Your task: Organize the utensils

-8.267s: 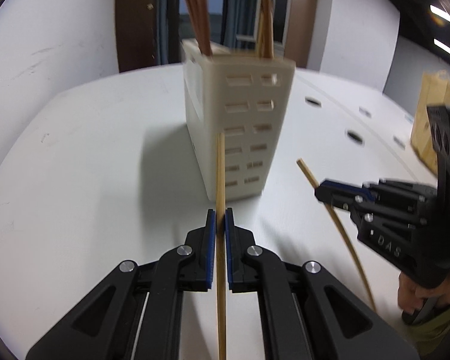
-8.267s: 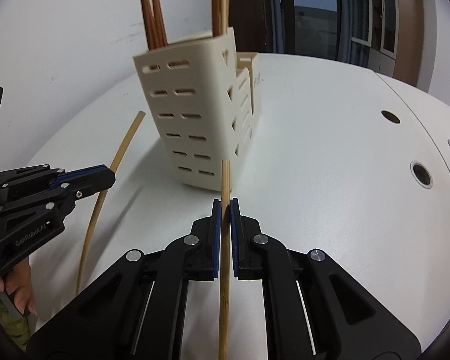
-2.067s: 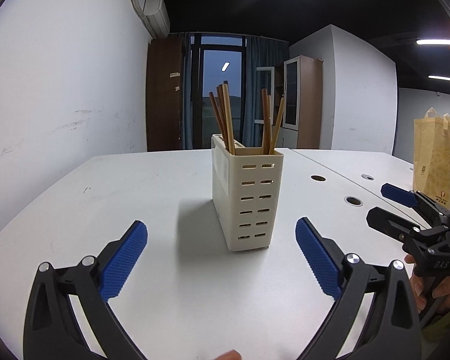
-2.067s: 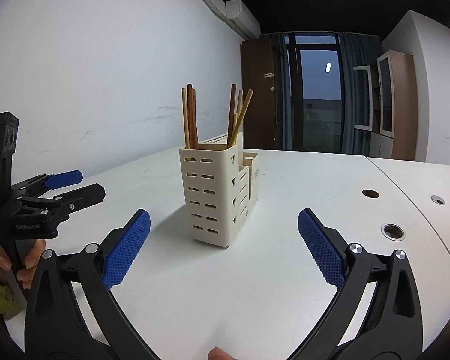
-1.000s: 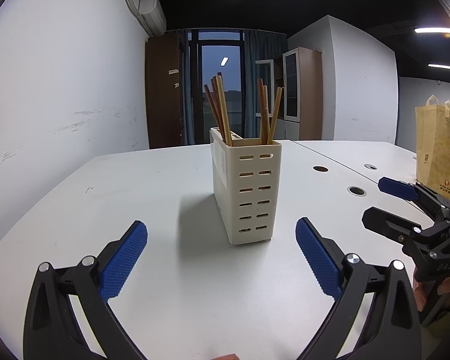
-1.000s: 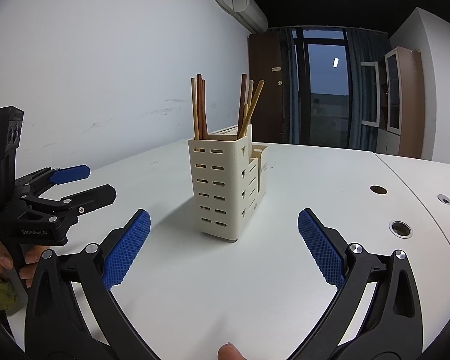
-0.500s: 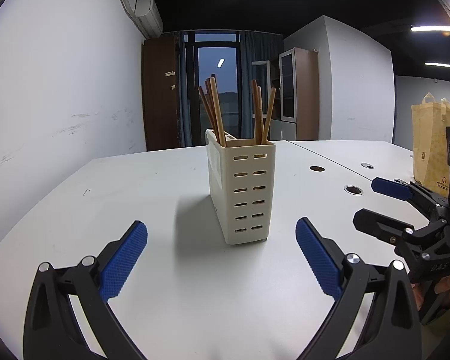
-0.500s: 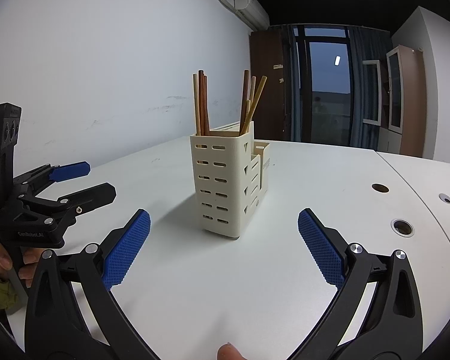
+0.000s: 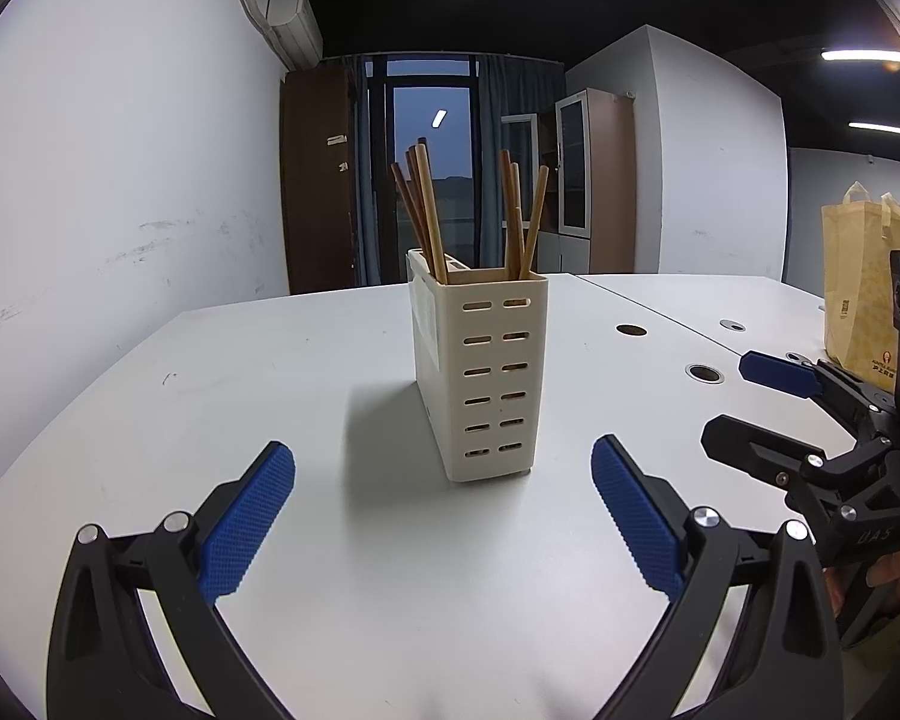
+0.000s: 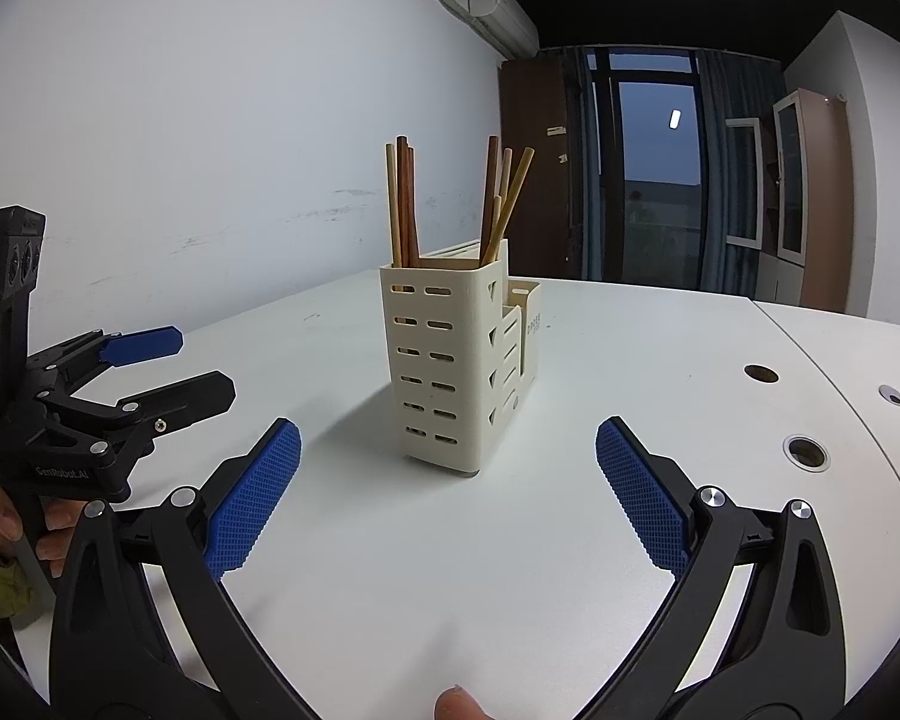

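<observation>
The cream holder (image 9: 480, 372) with its upright chopsticks (image 9: 429, 216) stands on the bench (image 9: 270, 372) dead ahead of the left tongs (image 9: 444, 516) and right tongs (image 10: 447, 495), both spread wide, empty and about equally near.

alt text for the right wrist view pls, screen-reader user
A cream slotted utensil holder stands on a white table with wooden chopsticks upright inside, framed by the right gripper with its blue-padded jaws wide open and empty. The left gripper, also open, sits at the left edge, held in a hand.
</observation>
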{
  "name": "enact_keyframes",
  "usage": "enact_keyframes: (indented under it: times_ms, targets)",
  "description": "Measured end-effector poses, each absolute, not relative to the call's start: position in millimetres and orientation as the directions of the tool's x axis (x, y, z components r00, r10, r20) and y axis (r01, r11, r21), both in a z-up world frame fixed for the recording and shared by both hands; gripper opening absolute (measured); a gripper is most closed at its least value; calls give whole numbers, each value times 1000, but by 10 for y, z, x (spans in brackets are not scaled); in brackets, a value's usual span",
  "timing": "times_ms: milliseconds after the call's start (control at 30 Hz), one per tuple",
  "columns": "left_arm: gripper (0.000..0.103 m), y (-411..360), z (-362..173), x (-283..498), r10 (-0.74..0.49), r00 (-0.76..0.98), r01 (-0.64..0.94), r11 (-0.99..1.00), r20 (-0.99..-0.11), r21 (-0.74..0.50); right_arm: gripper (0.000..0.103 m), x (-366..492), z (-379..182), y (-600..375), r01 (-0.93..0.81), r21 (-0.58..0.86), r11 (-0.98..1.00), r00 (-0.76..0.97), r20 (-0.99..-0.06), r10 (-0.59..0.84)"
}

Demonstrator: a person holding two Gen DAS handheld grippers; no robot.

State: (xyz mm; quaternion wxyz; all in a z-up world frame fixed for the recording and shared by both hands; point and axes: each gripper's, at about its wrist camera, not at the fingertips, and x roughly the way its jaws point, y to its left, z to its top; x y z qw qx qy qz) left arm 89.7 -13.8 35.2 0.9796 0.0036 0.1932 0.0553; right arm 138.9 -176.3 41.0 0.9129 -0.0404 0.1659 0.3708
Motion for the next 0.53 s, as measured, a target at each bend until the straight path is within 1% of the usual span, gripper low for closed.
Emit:
enact_keyframes:
  times_ms: [367,533]
  targets:
    - [97,-128,335,934,106,914,-106,994,-392,22,95,1364,421,-1770,-695,48,718,665,-339,666]
    - [97,-168,317,961,118,910,-108,993,-398,48,95,1363,421,-1766,-695,48,718,664,-340,666]
